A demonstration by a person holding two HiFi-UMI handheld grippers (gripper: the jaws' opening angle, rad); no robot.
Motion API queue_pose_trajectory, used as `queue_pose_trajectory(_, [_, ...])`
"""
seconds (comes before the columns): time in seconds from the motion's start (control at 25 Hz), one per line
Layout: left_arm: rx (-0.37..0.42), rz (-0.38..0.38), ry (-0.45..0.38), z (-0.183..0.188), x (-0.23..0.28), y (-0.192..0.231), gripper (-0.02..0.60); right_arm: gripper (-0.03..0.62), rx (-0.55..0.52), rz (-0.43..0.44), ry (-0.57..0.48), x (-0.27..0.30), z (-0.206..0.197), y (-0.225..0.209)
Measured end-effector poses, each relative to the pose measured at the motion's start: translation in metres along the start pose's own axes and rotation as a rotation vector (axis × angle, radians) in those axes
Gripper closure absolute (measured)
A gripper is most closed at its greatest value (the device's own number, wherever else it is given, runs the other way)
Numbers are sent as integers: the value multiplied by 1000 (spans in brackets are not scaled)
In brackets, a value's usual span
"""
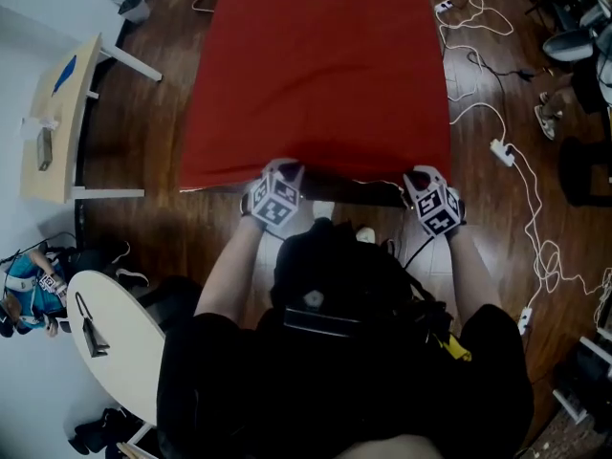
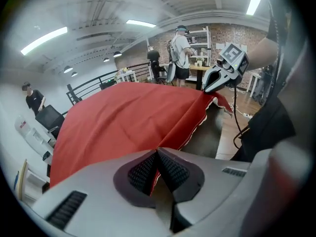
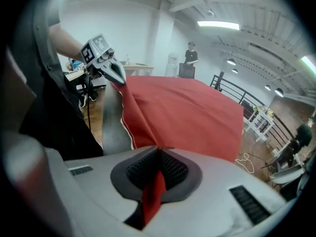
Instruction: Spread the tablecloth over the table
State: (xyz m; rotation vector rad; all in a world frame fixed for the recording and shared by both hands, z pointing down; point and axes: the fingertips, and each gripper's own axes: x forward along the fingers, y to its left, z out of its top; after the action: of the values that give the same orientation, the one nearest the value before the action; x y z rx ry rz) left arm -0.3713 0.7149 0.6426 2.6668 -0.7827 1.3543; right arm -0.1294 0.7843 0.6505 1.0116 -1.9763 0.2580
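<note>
Presently | red tablecloth [image 1: 316,75]: draped along the counter [image 3: 112,125], near hem held up at both corners | left tool [image 2: 157,157]: clenched on the near-left corner | right tool [image 3: 159,157]: clenched on the near-right corner

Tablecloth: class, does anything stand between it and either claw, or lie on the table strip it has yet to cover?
Nothing visible does. The left claw and the right claw are each shut on the tablecloth at its near hem, and the bare near strip of the table holds nothing.
</note>
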Motion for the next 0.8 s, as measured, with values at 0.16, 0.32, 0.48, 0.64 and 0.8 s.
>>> queue_pose_trajectory(0.16, [33,-73,30,18,26,37,578,576,8,17,57,24,17,-33])
queue_pose_trajectory(0.32, [17,-165,132,16,64,57,577,526,127,39,160,60,7,-55])
queue_pose_trajectory(0.48, [-37,-221,204,1,85,54,546,501,193,12,167,66,-7,-56])
queue_pose_trajectory(0.64, [-97,-278,174,-9,88,51,523,518,237,30,89,52,-6,-49])
queue_pose_trajectory(0.8, [-77,-356,204,-15,57,26,578,582,131,180,81,34,-18,-11])
